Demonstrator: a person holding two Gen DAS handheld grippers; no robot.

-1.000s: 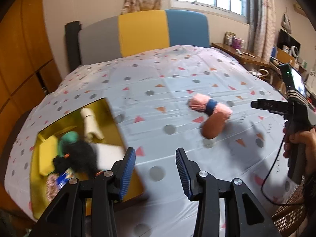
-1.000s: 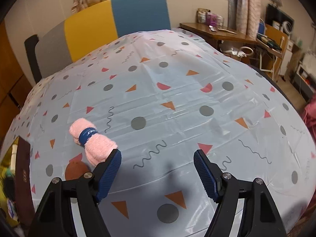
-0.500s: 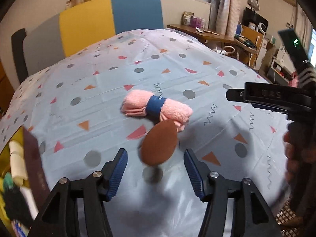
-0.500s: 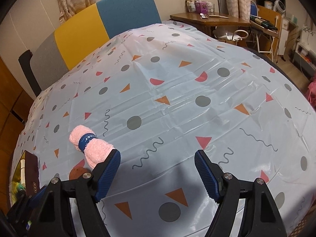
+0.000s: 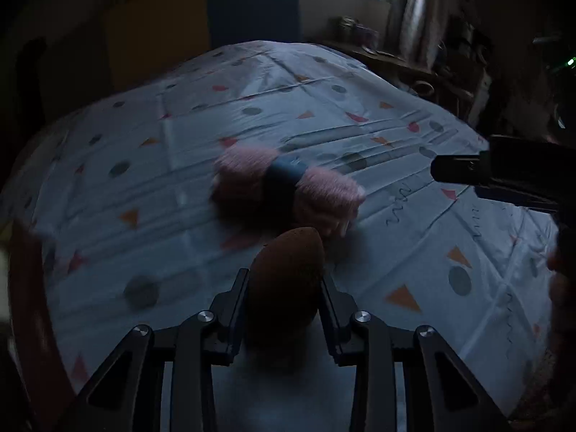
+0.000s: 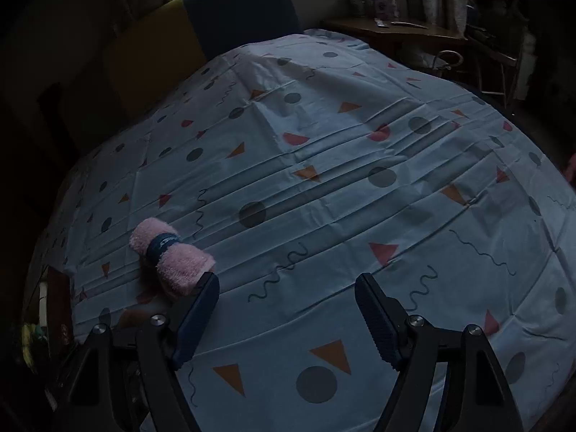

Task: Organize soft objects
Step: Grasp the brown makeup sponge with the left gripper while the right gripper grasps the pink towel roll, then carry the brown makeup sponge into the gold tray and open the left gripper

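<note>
Gripping with my left gripper [image 5: 283, 298], I have both fingers pressed against the sides of a brown egg-shaped sponge [image 5: 286, 284], its narrow tip pointing away from me. Both views are dark, and the left one is blurred, so I cannot tell whether the sponge has left the tablecloth [image 5: 180, 115]. Just beyond its tip lies a rolled pink towel [image 5: 288, 189] with a dark blue band [image 5: 282, 185] around its middle, on the patterned cloth. At the far left edge of that view is the rim of a brown box [image 5: 27, 309]; I cannot see what is in it. To the right, my right gripper [image 6: 287, 309] hangs over the cloth with its fingers spread wide apart and nothing between them. From its camera the towel [image 6: 172, 255] sits just past the left fingertip [image 6: 201, 309].
</note>
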